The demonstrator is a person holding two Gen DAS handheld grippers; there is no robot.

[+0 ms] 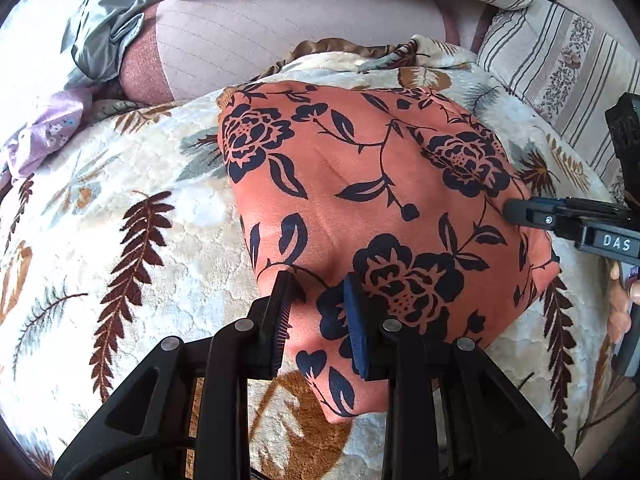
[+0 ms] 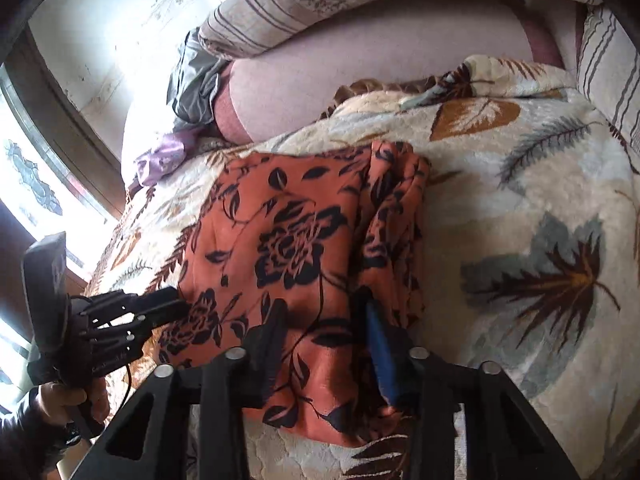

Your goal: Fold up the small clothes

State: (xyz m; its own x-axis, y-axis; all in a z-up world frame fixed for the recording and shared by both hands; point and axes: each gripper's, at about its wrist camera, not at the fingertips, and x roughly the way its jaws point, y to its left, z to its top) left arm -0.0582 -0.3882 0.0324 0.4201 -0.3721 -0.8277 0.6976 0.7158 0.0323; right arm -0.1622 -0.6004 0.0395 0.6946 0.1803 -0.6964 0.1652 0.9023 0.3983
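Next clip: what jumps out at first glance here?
The orange garment with dark blue roses dominates, lying partly folded in the middle of the leaf-patterned blanket. Both grippers are on it with jaws apart: the left gripper over its near corner, the right gripper over its near edge. Crumpled grey cloth and lilac cloth sit at the far left.

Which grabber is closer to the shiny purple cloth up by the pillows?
Left. The left gripper sits at the orange flowered garment's near edge on the purple cloth's side; the right gripper is over the garment's opposite side, farther away.
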